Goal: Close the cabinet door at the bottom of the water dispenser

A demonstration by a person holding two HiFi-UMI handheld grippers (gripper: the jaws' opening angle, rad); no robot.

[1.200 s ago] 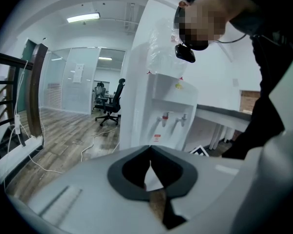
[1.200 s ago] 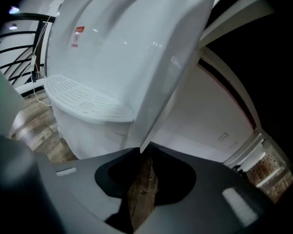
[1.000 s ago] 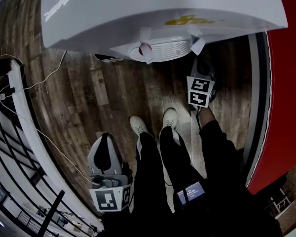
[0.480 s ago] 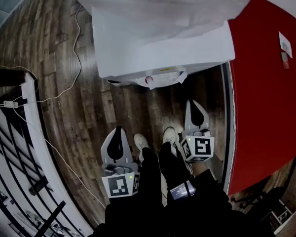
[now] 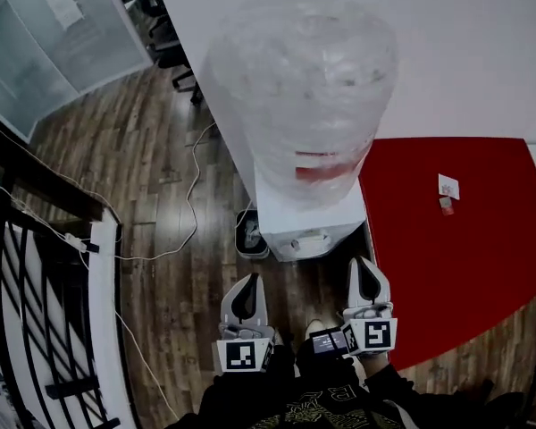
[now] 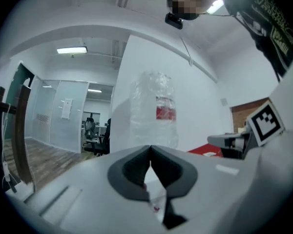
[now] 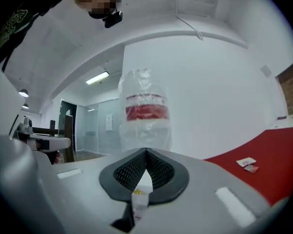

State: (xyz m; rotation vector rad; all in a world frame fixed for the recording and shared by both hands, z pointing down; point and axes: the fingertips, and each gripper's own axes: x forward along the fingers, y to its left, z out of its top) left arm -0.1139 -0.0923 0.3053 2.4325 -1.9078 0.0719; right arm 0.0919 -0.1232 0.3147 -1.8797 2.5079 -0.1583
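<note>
The white water dispenser (image 5: 308, 226) stands against the wall, with a big clear bottle (image 5: 304, 88) on top. From above, its bottom cabinet door is hidden. Both grippers are held level, side by side, in front of the dispenser and apart from it. My left gripper (image 5: 247, 281) is shut with nothing in it, its tips meeting in the left gripper view (image 6: 150, 149) with the bottle (image 6: 154, 108) ahead. My right gripper (image 5: 364, 266) is also shut and empty (image 7: 146, 152), facing the bottle with its red label (image 7: 145, 112).
A red counter (image 5: 456, 257) adjoins the dispenser on the right and bears a small card (image 5: 448, 186). A dark bin (image 5: 249, 233) sits at the dispenser's left foot. A white cable (image 5: 161, 239) runs over the wood floor. A black railing (image 5: 36, 275) stands at the left.
Both grippers have risen from near the floor to well above it. The head view has lifted from the dispenser's underside and the person's shoes to the whole dispenser and its bottle.
</note>
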